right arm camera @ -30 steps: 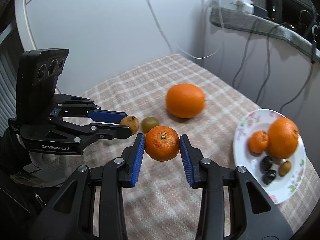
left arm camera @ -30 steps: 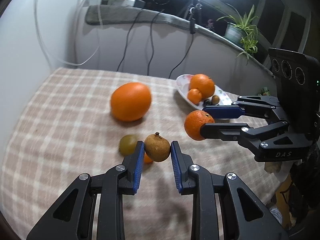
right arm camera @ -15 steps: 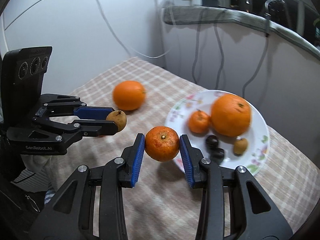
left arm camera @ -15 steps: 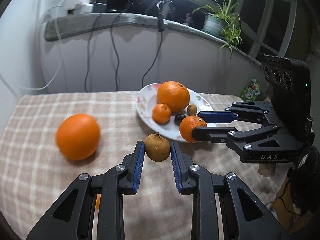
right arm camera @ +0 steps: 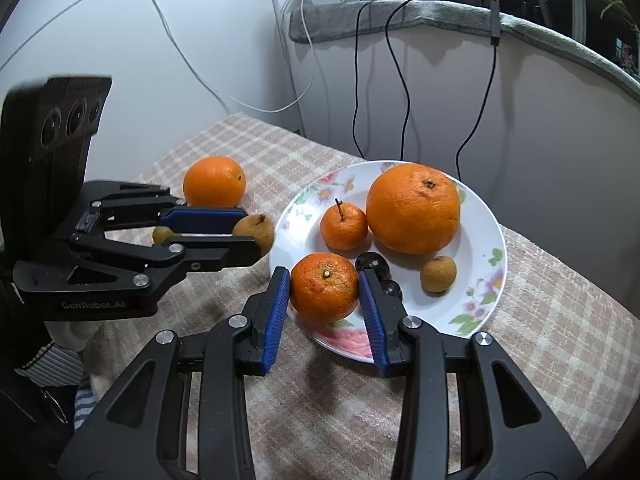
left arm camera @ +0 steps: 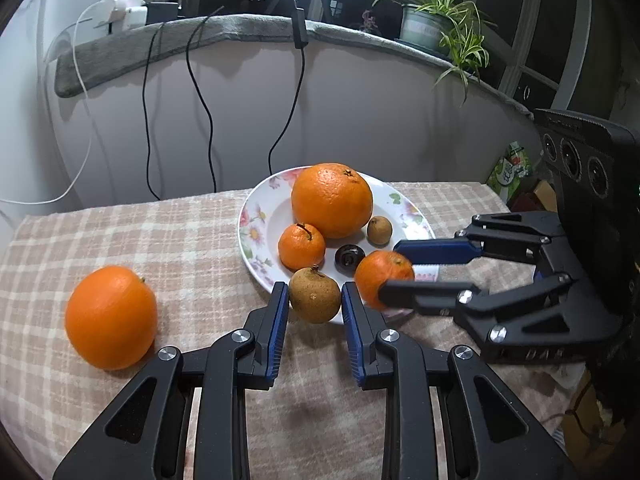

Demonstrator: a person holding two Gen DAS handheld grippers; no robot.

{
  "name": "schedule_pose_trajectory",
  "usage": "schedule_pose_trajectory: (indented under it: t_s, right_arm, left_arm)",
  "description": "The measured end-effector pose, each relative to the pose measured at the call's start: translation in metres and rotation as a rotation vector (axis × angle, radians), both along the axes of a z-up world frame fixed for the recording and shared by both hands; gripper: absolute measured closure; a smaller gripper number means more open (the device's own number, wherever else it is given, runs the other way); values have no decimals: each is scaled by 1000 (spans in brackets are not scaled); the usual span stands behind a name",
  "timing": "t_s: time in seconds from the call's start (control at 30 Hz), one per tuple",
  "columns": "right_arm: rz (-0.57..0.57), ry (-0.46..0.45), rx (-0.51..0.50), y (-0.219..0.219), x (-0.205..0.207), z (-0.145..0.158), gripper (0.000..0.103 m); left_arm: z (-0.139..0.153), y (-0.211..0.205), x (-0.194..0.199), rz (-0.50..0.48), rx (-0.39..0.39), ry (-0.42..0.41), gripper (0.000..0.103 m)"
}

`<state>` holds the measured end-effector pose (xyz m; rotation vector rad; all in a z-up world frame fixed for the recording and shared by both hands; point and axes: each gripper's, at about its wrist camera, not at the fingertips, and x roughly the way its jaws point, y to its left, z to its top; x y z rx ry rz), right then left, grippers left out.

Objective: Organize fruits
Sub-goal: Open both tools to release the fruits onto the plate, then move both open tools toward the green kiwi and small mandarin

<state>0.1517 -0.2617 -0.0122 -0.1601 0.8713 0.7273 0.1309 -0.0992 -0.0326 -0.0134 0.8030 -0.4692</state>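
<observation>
My left gripper point(left arm camera: 315, 298) is shut on a small brown fruit point(left arm camera: 315, 295), held at the near rim of a white flowered plate point(left arm camera: 256, 224). My right gripper point(right arm camera: 324, 286) is shut on a mandarin point(right arm camera: 324, 287) above the plate's point(right arm camera: 486, 240) front edge. On the plate lie a big orange point(left arm camera: 332, 199), a small mandarin point(left arm camera: 301, 246), a second brown fruit point(left arm camera: 379, 230) and dark round fruits point(left arm camera: 349, 257). In the left wrist view the right gripper point(left arm camera: 394, 266) comes in from the right with its mandarin point(left arm camera: 378, 274). Beside the plate in the right wrist view, the left gripper point(right arm camera: 248, 234) holds its brown fruit point(right arm camera: 258, 233).
A large orange point(left arm camera: 111, 317) sits on the checked tablecloth point(left arm camera: 180, 248) left of the plate. A small greenish fruit point(right arm camera: 162, 234) lies behind the left gripper's fingers. Cables point(left arm camera: 204, 92) hang down the wall behind. A potted plant point(left arm camera: 430, 26) stands on the ledge.
Both grippers have carried their fruits across the table from beside the loose orange to the plate. The plate now lies right under the fingertips, and the grips are unchanged.
</observation>
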Motion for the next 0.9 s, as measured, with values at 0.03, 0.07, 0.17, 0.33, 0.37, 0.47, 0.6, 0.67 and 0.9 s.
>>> schedule_pose_trajectory:
  t_s: [0.03, 0.07, 0.17, 0.33, 0.37, 0.47, 0.6, 0.67, 0.9]
  right_arm:
    - [2, 1, -2, 1, 0, -1, 65]
    - [3, 1, -6, 2, 0, -2, 65]
    - [5, 6, -8, 2, 0, -3, 65]
    - [-8, -5, -14, 1, 2, -1, 64]
    - [-12, -8, -11, 1, 3, 0, 62]
    - [-21, -22, -11, -1, 2, 4, 42]
    - [-30, -37, -10, -5, -1, 9, 38]
    - [-43, -39, -7, -7, -1, 10, 35]
    - [-70, -48, -7, -13, -7, 15, 33]
  left_arm:
    - [0, -1, 1, 0, 3, 1, 78]
    - [-1, -1, 2, 1, 5, 2, 78]
    - [-1, -3, 4, 2, 15, 3, 77]
    - [0, -1, 6, 17, 11, -1, 67]
    - [1, -1, 6, 18, 11, -5, 62]
    - [3, 0, 4, 27, 23, -20, 60]
    - [7, 3, 2, 31, 15, -27, 60]
    - [9, 3, 0, 30, 10, -32, 60]
    - [16, 5, -7, 38, 6, -53, 53]
